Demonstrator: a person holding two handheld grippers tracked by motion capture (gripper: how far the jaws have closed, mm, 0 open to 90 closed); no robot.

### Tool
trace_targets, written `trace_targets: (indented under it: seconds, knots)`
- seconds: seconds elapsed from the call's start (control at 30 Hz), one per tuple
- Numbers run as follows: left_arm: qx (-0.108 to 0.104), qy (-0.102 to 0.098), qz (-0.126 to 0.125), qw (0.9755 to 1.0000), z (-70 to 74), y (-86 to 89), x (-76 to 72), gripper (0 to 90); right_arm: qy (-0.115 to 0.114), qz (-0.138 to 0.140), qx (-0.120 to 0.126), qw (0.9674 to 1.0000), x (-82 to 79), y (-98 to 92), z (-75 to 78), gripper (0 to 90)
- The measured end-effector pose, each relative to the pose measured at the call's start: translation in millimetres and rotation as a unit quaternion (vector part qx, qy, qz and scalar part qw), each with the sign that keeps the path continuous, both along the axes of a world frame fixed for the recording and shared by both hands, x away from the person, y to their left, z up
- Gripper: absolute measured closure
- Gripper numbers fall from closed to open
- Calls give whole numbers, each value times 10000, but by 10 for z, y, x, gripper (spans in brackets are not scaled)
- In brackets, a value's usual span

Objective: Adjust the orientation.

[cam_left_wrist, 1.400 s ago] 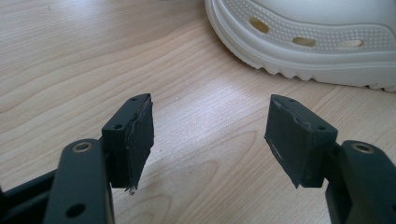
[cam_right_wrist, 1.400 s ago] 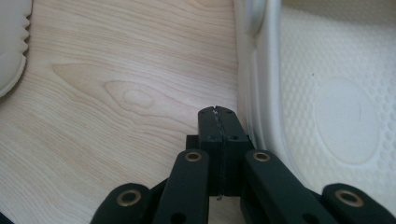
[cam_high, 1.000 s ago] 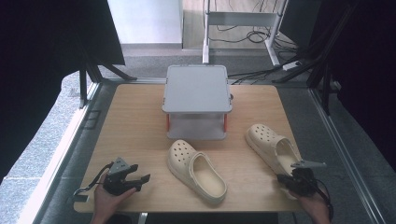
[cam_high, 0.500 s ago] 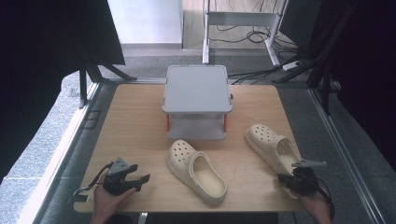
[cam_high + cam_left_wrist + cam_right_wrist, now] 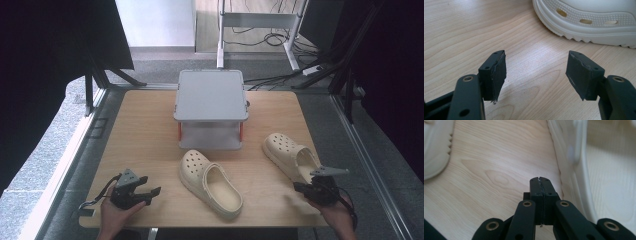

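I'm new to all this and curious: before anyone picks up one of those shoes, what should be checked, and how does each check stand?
1. Left tool open: ok, jaws stand apart with nothing between them.
2. Right tool open: not ok, jaws shut together.
3. Right shoe within reach: ok, beside the right tool.
4. Middle shoe upright: ok, opening faces up.
5. Grey stand top free: ok.

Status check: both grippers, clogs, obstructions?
Left gripper open, empty. Right gripper shut, empty, beside right clog. Middle clog untouched. Grey stand behind; nothing in the way.
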State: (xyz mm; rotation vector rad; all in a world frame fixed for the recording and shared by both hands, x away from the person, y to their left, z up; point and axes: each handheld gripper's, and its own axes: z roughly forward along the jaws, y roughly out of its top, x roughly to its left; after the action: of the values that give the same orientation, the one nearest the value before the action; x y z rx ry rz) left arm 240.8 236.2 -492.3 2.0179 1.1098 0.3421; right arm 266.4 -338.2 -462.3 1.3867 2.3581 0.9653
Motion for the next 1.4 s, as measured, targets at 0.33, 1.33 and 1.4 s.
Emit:
trace_targets:
  seconds: [0.33, 1.33, 1.4]
  knots:
    - [18, -7, -13, 10000, 2, 6, -1, 332, -73, 35, -239, 9997, 212, 31, 259, 793]
    - [32, 16, -2, 10000, -13, 24, 10, 332, 662, -53, -545, 9963, 965, 189, 293, 741]
    - [24, 6, 4, 10000, -16, 27, 12, 332, 722, -56, -563, 9958, 982, 210, 281, 758]
